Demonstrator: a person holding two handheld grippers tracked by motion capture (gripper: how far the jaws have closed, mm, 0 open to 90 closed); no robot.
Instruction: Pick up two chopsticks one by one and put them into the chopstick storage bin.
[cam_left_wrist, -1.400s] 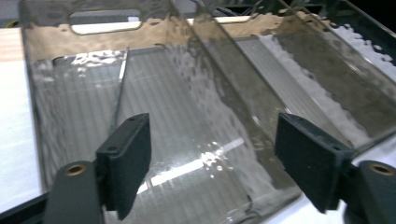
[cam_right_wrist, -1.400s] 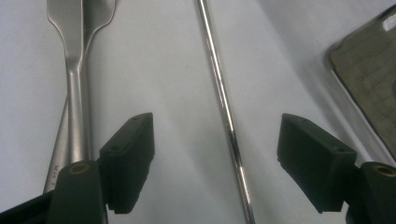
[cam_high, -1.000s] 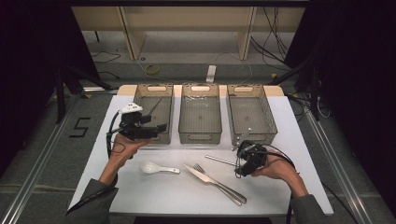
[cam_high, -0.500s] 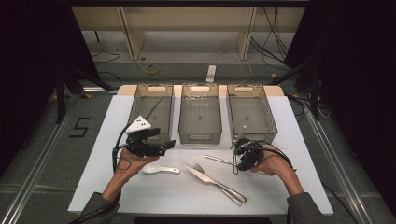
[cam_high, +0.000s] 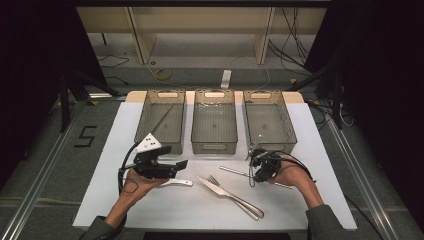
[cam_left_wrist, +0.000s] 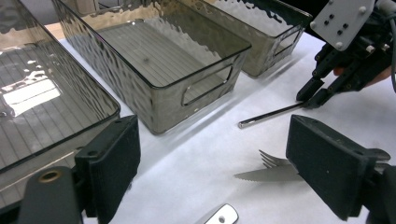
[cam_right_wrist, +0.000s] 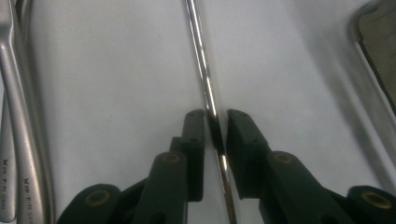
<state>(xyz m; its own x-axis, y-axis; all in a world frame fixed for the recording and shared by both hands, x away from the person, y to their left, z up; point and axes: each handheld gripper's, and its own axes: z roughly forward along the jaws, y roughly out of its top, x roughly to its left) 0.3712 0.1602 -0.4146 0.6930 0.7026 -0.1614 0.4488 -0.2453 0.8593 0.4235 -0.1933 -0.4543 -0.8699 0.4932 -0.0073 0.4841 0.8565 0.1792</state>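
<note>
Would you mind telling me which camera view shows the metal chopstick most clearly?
The right gripper view: the metal chopstick runs up the frame between the right gripper, whose jaws have just been closing around it. The left gripper view shows its free end; the high view shows a thin line.

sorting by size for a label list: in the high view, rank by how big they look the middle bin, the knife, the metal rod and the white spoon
1. middle bin, largest by far.
2. knife, the longest utensil.
3. metal rod, looks a bit shorter, but the right gripper covers part of it, so unsure.
4. white spoon, mostly hidden under the left gripper; size can't be judged.
</note>
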